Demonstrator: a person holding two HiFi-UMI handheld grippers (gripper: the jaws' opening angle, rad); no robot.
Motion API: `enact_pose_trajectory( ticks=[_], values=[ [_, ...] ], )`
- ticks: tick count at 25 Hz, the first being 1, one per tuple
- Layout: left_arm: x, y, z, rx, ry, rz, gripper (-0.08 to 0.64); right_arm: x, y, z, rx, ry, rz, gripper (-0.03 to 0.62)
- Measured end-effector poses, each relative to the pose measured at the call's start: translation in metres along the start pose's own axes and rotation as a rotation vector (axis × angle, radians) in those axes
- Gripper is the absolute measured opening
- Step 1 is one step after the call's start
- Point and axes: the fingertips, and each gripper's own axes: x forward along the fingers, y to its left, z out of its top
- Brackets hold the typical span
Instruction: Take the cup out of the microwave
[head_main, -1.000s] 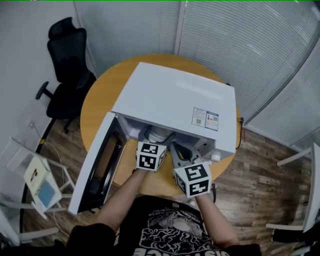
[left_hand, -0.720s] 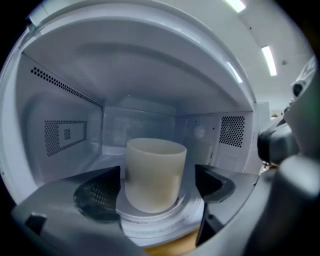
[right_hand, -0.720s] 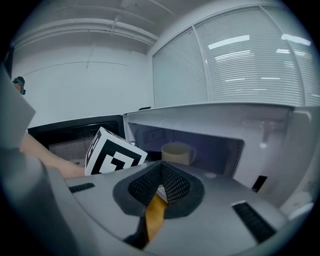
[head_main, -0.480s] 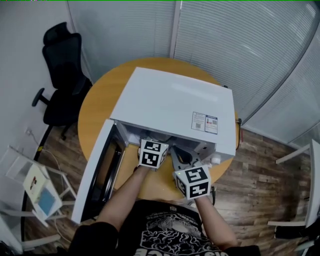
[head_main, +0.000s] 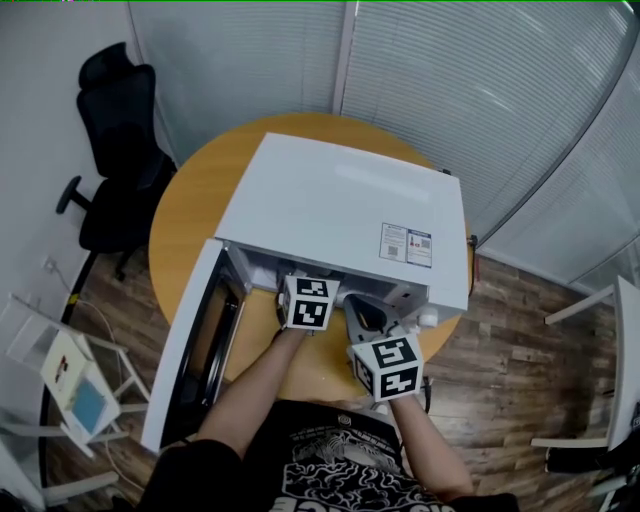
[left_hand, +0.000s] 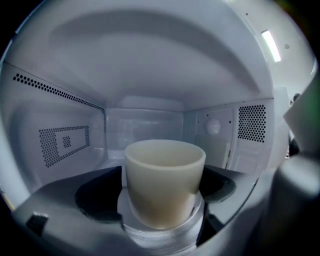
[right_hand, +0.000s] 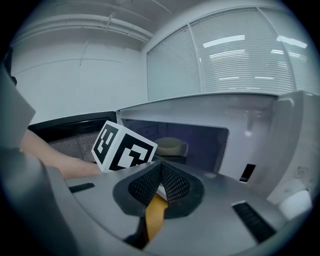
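Reaching into the cavity, the left gripper (head_main: 308, 302) has just been opening its jaws, which now stand spread wide. The cream cup (left_hand: 164, 182) stands upright between them, filling the centre of the left gripper view down toward 6 o'clock, and no pad is seen pressing on it. In the head view the right gripper (head_main: 364, 310) hangs at 4 o'clock from the left one, just outside the opening. Its mesh pads (right_hand: 172, 182) meet at the tips with nothing between them, and the cup shows at 12 o'clock beyond them.

There are two grippers, one cup, one white microwave (head_main: 340, 215) and one door (head_main: 190, 350), swung out toward 8 o'clock.

From the head view the microwave's roof hides the cup and the left jaws. The cup's base is cut off behind the gripper's grey body.
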Motion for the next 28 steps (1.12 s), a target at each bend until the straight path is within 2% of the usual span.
enact_pose_trajectory(
  ticks=[3,5,15,28],
  values=[
    [0.001,-0.001,-0.004,0.016,0.026,0.003,0.466,0.0,0.0,-0.003,0.003,0.005,-0.001,0.015],
    [0.0,-0.003,-0.006,0.017,0.039,-0.004,0.43,0.0,-0.001,-0.005,0.005,0.007,-0.004,0.015],
    [-0.007,0.001,-0.003,0.015,0.011,-0.009,0.426,-0.006,-0.011,0.007,0.03,-0.024,-0.044,0.015],
    [-0.036,0.001,0.001,0.014,-0.015,-0.025,0.426,-0.01,0.0,0.018,0.038,-0.028,-0.041,0.015]
  ],
)
